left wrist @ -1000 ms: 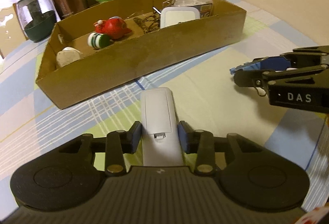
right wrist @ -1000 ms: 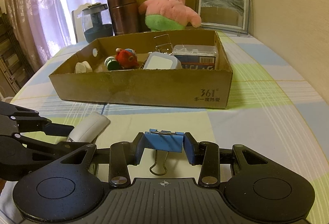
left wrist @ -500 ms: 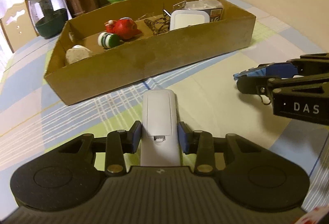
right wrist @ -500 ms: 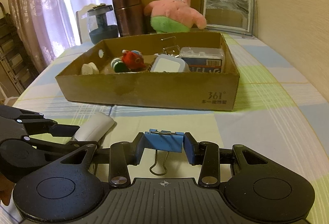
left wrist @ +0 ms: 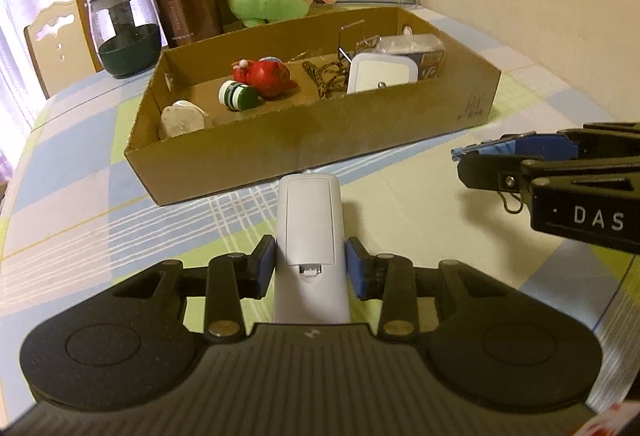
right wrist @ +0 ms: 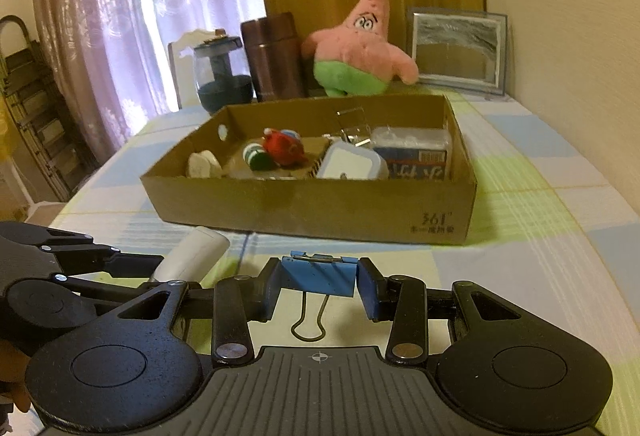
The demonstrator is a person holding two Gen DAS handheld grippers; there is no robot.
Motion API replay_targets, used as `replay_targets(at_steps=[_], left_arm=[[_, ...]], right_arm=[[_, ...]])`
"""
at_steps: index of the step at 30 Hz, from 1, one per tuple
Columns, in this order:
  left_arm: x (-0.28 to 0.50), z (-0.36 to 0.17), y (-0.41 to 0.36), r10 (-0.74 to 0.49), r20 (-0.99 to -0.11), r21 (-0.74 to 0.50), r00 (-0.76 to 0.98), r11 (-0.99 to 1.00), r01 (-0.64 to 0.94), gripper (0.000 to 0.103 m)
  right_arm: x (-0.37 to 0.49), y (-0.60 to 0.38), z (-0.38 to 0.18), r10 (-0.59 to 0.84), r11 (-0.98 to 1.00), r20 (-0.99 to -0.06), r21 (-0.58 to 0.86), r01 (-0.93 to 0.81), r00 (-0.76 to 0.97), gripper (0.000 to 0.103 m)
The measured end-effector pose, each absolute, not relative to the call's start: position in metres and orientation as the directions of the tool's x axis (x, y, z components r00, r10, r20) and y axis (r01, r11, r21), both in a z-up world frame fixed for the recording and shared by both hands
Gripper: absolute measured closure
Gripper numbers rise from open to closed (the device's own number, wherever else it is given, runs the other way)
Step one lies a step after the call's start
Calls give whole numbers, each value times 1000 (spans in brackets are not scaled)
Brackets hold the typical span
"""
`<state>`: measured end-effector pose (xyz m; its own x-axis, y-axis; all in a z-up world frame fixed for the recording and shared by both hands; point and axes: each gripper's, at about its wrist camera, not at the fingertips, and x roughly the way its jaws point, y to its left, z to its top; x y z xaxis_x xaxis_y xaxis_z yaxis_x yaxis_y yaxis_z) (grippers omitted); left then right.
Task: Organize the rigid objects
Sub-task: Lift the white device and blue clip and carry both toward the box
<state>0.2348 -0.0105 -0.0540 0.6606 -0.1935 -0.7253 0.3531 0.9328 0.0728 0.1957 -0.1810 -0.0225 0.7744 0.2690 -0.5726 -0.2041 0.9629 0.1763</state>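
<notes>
**Both grippers loaded in front of the cardboard tray**

The left gripper [left wrist: 311, 267] has its blue-padded fingers [left wrist: 265, 268] closed against the sides of a long pale grey plastic remote control [left wrist: 310, 220], back side up, its far end reaching toward the shallow brown cardboard tray [left wrist: 304, 140]. The right gripper [right wrist: 318, 288] pinches a blue metal binder clip [right wrist: 320, 276] between nearly closed fingers [right wrist: 367, 290], the clip's wire handle hanging below.

Both held things sit in front of the tray's near wall, above the checked cloth of the bench [right wrist: 540, 244], the remote to the left of the clip. That wall stands between them and the tray's floor.

Inside the tray lie a whitish pebble-like piece [left wrist: 182, 118], a green-and-white striped cylinder [left wrist: 236, 95], a red toy [left wrist: 266, 76], a white rounded-square case [left wrist: 382, 76] and a clear-lidded box [left wrist: 414, 46]. Behind it stand a pink star plush [right wrist: 360, 48], a brown flask [right wrist: 274, 56], a dark glass jar [right wrist: 220, 76] and a framed picture [right wrist: 456, 50].
</notes>
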Motion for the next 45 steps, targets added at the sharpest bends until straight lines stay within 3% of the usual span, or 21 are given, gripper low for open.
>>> replay_targets(at_steps=[17,45], left_arm=[[209,-17,-5,-148,-726,-6,672,978,209,70],[234,55,-20,-170,-708,3,685,970,243,70]], right_arm=[[183,-185,9,310,950,-577,209,-231,755,65],[218,-239,83,272,962,-602,196,-192,750,65]])
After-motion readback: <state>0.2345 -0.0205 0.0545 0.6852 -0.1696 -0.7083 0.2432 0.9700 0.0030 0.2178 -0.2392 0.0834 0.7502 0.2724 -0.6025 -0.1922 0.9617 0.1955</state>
